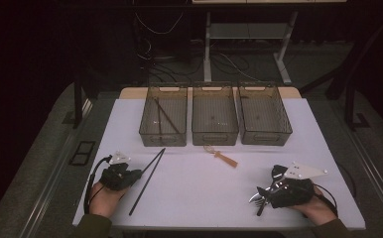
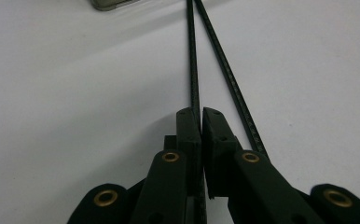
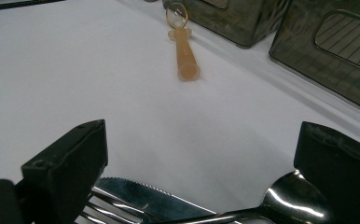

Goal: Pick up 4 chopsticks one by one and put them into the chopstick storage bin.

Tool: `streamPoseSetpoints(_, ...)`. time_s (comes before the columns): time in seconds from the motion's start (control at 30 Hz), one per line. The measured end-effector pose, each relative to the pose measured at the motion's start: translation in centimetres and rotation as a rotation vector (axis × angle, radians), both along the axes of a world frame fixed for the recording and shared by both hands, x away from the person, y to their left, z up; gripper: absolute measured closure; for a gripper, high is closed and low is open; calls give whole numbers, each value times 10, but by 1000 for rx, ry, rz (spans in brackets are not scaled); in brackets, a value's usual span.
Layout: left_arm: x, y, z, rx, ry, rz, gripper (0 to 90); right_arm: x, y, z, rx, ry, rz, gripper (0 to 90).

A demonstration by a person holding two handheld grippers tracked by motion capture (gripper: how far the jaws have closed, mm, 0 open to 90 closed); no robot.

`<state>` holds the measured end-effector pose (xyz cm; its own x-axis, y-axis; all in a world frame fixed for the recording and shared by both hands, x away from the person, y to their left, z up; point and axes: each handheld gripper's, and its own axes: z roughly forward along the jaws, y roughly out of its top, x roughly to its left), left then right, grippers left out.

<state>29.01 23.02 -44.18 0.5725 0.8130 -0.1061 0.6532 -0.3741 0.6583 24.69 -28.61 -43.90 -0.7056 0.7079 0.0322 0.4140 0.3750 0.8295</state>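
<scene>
beside the cutlery [image 3: 178,210], an orange spoon [image 3: 183,51]

I work in what looks like a lab: a white-topped table [image 1: 288,124] under dim light, three smoked plastic bins [image 1: 215,120] in a row, loose cables [image 1: 229,62] across grey carpet behind.

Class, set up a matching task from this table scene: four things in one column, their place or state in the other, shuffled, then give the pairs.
1. left tongs
2. right tongs
3. orange spoon
4. left bin

A. open over metal cutlery
B. holds dark sticks inside
C. shut on a black chopstick
D. lies on the table in front of the middle bin

Pairs: 1-C, 2-A, 3-D, 4-B
</scene>
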Motion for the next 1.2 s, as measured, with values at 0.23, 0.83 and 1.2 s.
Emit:
streamPoseSetpoints(0.23, 1, 0, 2, 16, -9, 10, 859, 0, 0, 0, 2, 2, 0, 30)
streamPoseSetpoints(0.83, -8, -5, 23, -52, -109, -33, 858, 0, 0, 1, 4, -8, -9, 30)
streamPoseSetpoints(1.2, -8, -14, 40, -109, -171, -76, 858, 0, -1, 2, 12, -16, -16, 30)
